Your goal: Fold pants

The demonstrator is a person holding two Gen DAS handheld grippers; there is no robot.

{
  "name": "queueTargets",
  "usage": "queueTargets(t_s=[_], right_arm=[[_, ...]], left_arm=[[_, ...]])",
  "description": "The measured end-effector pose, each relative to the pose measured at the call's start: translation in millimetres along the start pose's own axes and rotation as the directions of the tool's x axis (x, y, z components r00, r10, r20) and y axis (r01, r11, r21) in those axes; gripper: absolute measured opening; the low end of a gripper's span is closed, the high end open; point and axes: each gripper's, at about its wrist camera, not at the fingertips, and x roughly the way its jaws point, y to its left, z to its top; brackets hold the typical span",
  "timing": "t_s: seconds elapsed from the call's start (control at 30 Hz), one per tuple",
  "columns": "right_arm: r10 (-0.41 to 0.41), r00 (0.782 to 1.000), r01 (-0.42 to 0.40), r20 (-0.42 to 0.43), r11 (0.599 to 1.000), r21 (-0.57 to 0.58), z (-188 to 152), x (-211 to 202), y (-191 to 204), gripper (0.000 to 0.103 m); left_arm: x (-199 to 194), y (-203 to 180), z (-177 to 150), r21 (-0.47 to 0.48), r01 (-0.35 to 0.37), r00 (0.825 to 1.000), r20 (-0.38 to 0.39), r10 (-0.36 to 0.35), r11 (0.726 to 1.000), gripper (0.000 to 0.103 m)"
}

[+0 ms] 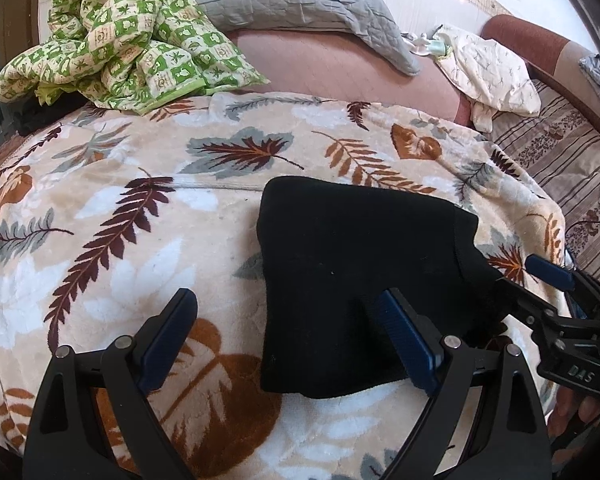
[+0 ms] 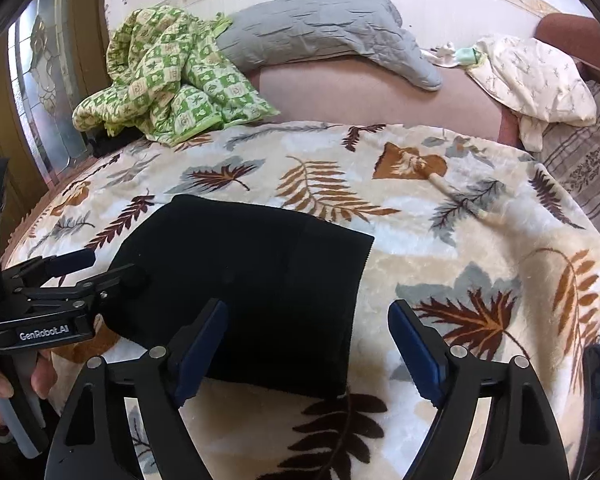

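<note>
The black pants point(image 1: 352, 280) lie folded into a compact rectangle on the leaf-print blanket point(image 1: 140, 208). They also show in the right wrist view point(image 2: 252, 292). My left gripper point(image 1: 288, 332) is open, its jaws wide, hovering over the bundle's near left corner. It also shows at the left edge of the right wrist view point(image 2: 100, 266), open. My right gripper point(image 2: 306, 344) is open above the bundle's near right corner. In the left wrist view the right gripper point(image 1: 528, 276) sits at the bundle's right side, open. Neither gripper holds cloth.
A green checked quilt point(image 1: 116, 36) and a grey quilted pillow point(image 1: 292, 0) lie at the back. A cream garment point(image 1: 488, 72) lies on the pink sofa back point(image 1: 340, 68). A striped cover point(image 1: 560, 152) is at the right. A glass door point(image 2: 44, 92) stands at the left.
</note>
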Motion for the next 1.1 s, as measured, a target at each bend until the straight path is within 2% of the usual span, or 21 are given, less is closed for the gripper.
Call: queueTargets(t_s=[0.13,0.27,0.33,0.57,0.77,1.1], right_arm=[[-0.005,1.0,0.005,0.0,0.999,0.043,0.8,1.1,-4.7,0.084],[-0.01,1.0,0.009,0.026,0.998,0.067,2.3,-1.9,-7.6,0.085],[-0.024,0.999,0.023,0.028,0.998,0.064,2.0,-1.0,-7.4,0.086],[-0.025,0.999,0.022,0.029,0.995,0.092,2.5,1.0,-9.5,0.087],[-0.027,0.999,0.024,0.03,0.995,0.098,3.5,1.3,-9.8,0.091],[-0.038,0.999,0.035,0.022,0.995,0.098,2.9,4.0,-9.9,0.091]], left_arm=[[-3.9,4.3,1.4,-0.024,0.028,1.0,0.007,-0.028,0.999,0.094],[-5.1,8.4,2.2,-0.05,0.062,0.998,0.001,-0.062,0.997,0.103],[-5.0,9.9,2.2,-0.064,0.082,0.997,-0.003,-0.082,0.995,0.103],[-5.5,5.3,2.5,-0.029,0.104,0.994,-0.007,-0.105,0.994,0.103],[-10.3,1.0,3.5,0.007,0.093,0.996,0.017,-0.093,0.996,0.103],[-6.0,9.7,3.4,-0.03,0.06,0.998,0.008,-0.059,0.998,0.103]])
